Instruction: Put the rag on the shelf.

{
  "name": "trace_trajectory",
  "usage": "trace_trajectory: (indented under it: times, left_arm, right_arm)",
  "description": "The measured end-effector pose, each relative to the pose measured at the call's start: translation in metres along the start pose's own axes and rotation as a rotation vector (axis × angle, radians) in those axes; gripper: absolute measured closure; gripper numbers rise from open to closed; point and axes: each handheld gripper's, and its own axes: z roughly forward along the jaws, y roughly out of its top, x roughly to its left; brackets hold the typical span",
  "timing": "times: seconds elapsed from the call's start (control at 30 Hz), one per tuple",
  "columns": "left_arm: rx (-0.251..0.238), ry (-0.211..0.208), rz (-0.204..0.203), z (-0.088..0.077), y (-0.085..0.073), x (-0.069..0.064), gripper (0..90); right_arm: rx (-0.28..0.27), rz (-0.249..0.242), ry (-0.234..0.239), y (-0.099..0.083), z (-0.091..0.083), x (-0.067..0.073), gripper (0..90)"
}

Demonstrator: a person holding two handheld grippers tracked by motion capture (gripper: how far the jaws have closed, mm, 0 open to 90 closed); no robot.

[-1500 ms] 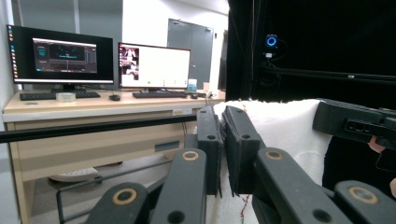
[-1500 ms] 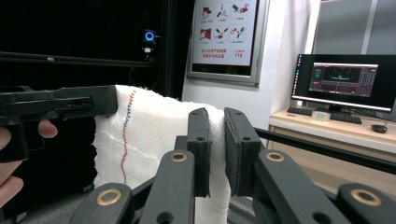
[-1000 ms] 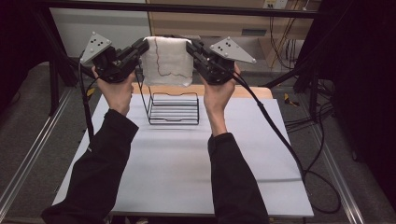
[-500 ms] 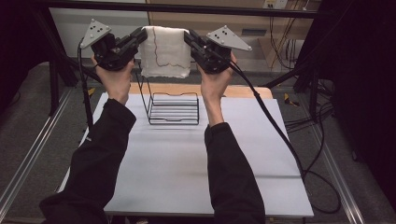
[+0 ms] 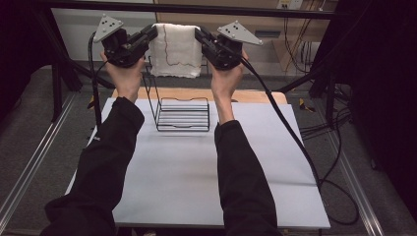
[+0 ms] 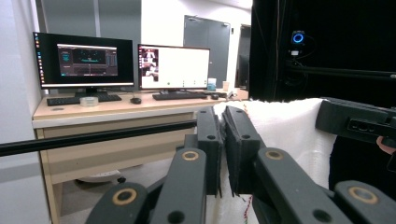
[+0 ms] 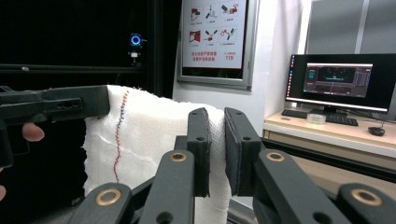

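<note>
Both grippers (image 5: 153, 33) (image 5: 198, 35) clamped (tight) on white towel (image 5: 175, 51) corners.

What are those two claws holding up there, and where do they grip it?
A white towel, pinched at its two top corners: left claw on one, right claw on the other.

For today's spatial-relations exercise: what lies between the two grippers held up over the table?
In the high view, a white towel stretches between the left gripper and the right gripper, each shut on an upper corner.
</note>
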Motion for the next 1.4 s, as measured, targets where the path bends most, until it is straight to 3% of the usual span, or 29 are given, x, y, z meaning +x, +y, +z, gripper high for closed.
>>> trace_trajectory:
  times: [0.13,0.3,0.63,1.3,1.4]
  left_arm:
    - [-0.003,0.006,0.006,0.004,-0.001,0.006,84.8]
    - [0.027,0.007,-0.017,0.007,-0.008,0.01,84.8]
    - [0.063,0.01,-0.007,0.007,-0.023,0.016,84.8]
    - [0.104,-0.025,0.01,-0.009,-0.052,0.009,84.6]
    - [0.114,-0.021,0.01,-0.011,-0.056,0.009,84.6]
  right_arm:
    - [0.007,-0.005,0.003,0.0,0.006,-0.003,81.4]
    - [0.035,-0.008,-0.001,-0.004,0.013,-0.004,81.4]
    - [0.085,-0.02,0.001,-0.016,0.019,-0.004,81.2]
    - [0.149,-0.022,0.026,-0.04,0.0,0.003,80.8]
    - [0.168,-0.039,0.026,-0.042,-0.002,0.005,80.8]
